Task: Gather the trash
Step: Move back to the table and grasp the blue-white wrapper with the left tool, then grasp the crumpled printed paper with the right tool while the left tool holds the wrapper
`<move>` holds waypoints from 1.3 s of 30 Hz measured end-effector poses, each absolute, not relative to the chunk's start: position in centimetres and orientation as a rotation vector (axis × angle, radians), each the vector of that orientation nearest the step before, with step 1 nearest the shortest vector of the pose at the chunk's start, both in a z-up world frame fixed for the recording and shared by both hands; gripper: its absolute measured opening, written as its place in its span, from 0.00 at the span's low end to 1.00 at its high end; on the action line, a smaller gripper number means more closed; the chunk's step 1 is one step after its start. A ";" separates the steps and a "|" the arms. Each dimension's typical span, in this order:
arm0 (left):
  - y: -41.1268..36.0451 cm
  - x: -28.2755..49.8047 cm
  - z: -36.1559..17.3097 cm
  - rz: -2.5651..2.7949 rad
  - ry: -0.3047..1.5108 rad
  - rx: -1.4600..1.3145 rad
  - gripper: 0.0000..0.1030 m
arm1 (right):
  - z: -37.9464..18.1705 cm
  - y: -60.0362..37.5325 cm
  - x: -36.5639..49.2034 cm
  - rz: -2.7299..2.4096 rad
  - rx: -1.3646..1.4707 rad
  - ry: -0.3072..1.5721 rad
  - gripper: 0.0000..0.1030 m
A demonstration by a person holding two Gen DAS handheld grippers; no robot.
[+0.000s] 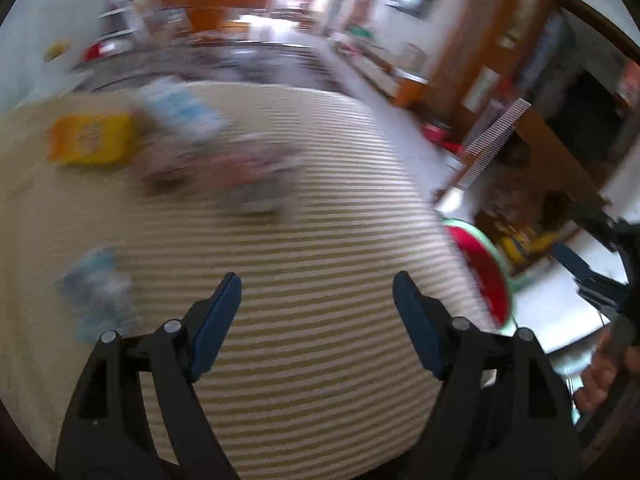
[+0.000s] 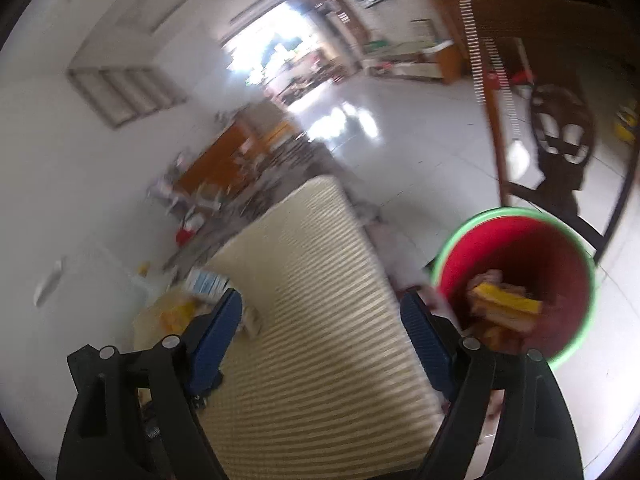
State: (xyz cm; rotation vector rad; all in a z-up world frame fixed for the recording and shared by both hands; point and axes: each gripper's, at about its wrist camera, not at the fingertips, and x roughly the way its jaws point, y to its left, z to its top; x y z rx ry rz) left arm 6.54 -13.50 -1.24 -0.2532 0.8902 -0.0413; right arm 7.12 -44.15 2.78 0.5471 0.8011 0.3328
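Note:
My left gripper [image 1: 318, 292] is open and empty above a striped mat [image 1: 320, 360]. Blurred litter lies on the mat beyond it: a yellow packet [image 1: 90, 140], a blue-and-white packet [image 1: 180, 110], a pinkish wrapper [image 1: 224, 172] and crumpled clear plastic [image 1: 100, 292]. A red bucket with a green rim [image 1: 486, 268] stands off the mat's right edge. My right gripper [image 2: 322, 304] is also open and empty. The bucket [image 2: 516, 210] is just to its right and holds a yellow wrapper [image 2: 508, 300] among other scraps. The yellow packet [image 2: 176, 312] and the blue-and-white packet [image 2: 208, 280] lie to its left.
A wooden chair [image 2: 560, 140] stands behind the bucket on a glossy white tiled floor [image 2: 420, 140]. Cluttered shelves and an orange cabinet [image 2: 216, 160] line the far wall. A person's hand [image 1: 600, 372] shows at the right edge of the left wrist view.

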 end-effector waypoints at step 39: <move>2.8 0.1 -6.4 0.169 0.914 -0.513 0.27 | -1.5 -22.0 17.7 0.445 0.188 1.041 0.87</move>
